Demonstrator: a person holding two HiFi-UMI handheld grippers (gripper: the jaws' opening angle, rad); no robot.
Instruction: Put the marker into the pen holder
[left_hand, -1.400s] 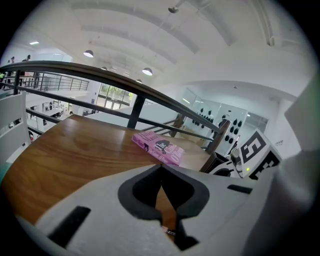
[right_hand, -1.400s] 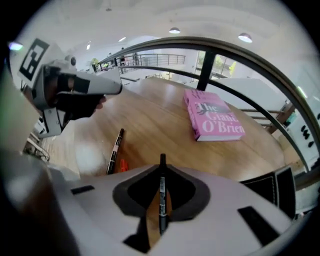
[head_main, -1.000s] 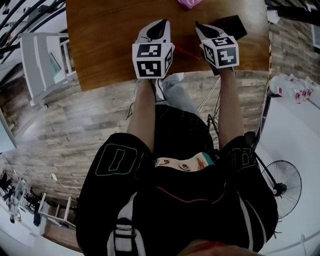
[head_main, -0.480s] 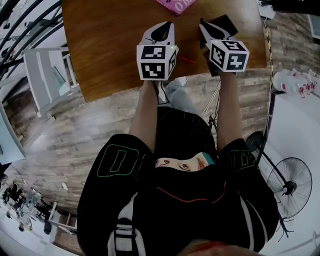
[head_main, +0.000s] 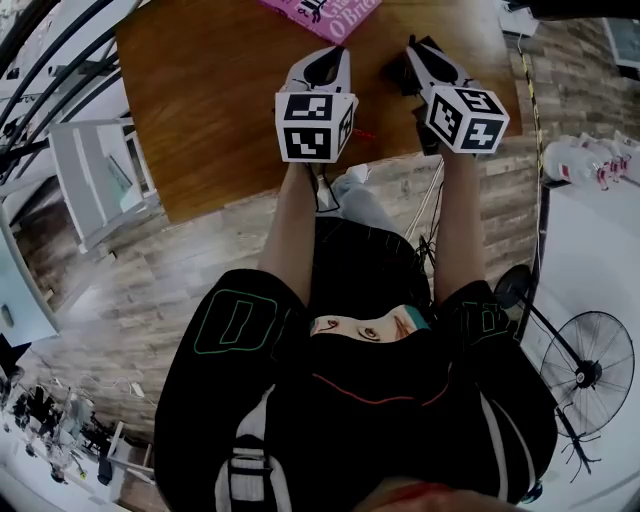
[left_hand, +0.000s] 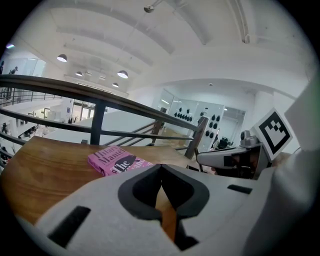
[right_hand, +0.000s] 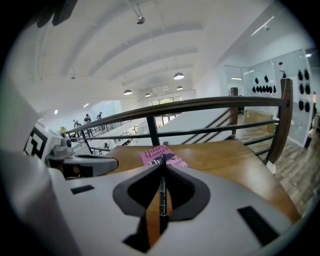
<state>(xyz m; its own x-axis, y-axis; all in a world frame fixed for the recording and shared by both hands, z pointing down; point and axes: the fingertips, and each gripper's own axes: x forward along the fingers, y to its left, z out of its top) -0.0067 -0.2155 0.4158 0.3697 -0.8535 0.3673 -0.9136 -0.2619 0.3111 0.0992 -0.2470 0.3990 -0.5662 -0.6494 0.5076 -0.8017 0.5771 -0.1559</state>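
Observation:
In the right gripper view a thin black marker (right_hand: 161, 197) stands upright between the jaws of my right gripper (right_hand: 162, 167), which is shut on it. My left gripper (left_hand: 161, 170) is shut with nothing in it; bare wood shows under its tips. In the head view both grippers hover side by side over the near part of the wooden table (head_main: 220, 90), the left gripper (head_main: 322, 58) beside the right gripper (head_main: 420, 50). A red marker (head_main: 362, 132) lies on the table between them, mostly hidden by the left cube. A dark object (head_main: 397, 75) shows partly beside the right gripper.
A pink book (head_main: 320, 12) lies flat further in on the table; it also shows as the pink book (left_hand: 117, 161) ahead of the left jaws. A metal railing (right_hand: 210, 107) runs behind the table's far edge. A white rack (head_main: 95, 170) stands on the floor at left.
Both grippers have moved further in over the table toward the pink book, which now shows more. The red marker has slipped mostly out of sight behind the left cube.

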